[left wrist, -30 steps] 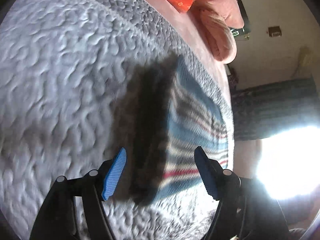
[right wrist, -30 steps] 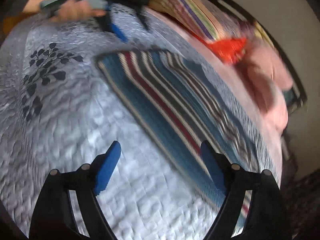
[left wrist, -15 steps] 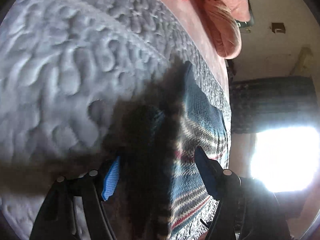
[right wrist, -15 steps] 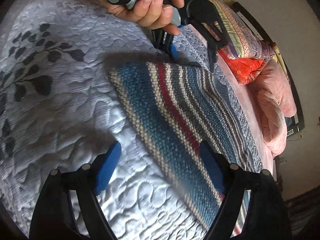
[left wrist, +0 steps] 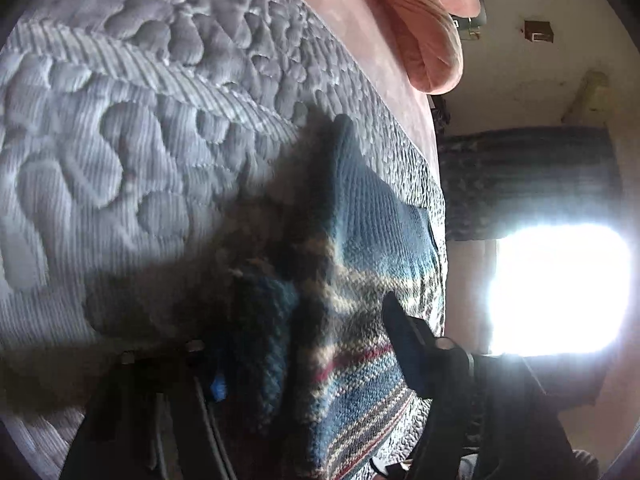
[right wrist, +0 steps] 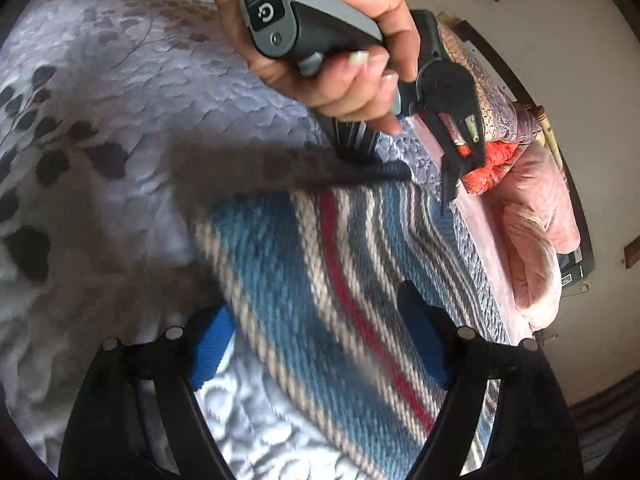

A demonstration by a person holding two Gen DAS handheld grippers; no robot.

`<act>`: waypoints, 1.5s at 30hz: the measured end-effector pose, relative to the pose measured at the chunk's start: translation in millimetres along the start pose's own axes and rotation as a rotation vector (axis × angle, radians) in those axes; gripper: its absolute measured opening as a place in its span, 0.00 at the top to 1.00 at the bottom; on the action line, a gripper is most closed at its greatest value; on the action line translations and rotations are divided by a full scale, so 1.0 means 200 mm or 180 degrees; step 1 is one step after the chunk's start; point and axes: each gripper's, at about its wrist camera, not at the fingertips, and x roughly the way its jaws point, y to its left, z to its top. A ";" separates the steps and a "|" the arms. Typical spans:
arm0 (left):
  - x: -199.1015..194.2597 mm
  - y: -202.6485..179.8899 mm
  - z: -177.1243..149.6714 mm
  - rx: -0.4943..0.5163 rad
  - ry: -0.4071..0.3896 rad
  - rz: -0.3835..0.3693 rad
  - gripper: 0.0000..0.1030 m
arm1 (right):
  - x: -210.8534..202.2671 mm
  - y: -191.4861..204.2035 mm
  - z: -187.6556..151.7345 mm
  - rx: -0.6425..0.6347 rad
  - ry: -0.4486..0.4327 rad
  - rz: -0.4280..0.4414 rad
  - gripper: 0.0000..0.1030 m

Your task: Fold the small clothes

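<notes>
Fingers on the right gripper spread wide, blue pads out to either side, nothing pinched between them, just hanging low over the near end of the striped knit. Can't tell if touching or a hair above.

Left gripper seen from the right wrist camera: gripped by a hand around a grey handle, fingers pointing down at the far edge of the knit. One finger right at a dark bunched-up bit of the edge, the other planted further along on the stripes. So open, straddling that edge. Looks like contact with the cloth but no clamp on it.

Same story from the left wrist camera: left gripper low and deep in shadow, one dark finger lying on top of the stripes, the other mostly hidden behind a dark rumpled lump of the knit, only a speck of blue pad peeking out. Can't really tell how much cloth sits between.

Knit itself: blue with cream, grey and red stripes, lying flat-ish on a pale quilted bedspread with dark leaf prints, close to the far side of the bed. Pink bedding and a red-patterned cloth piled beyond it. Bright window blown out in the left view.
</notes>
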 end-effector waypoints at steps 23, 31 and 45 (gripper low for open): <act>0.03 -0.07 0.06 -0.0135 0.0064 0.0254 0.78 | -0.04 -0.14 0.08 0.0973 0.0021 0.0427 0.80; 0.04 -0.17 0.09 -0.0075 0.0087 0.0404 0.79 | -0.07 -0.23 0.09 0.1143 -0.0022 0.0488 0.80; 0.03 -0.44 0.14 0.0079 0.0081 0.0628 0.80 | -0.22 -0.45 0.08 0.1470 -0.0154 0.0518 0.80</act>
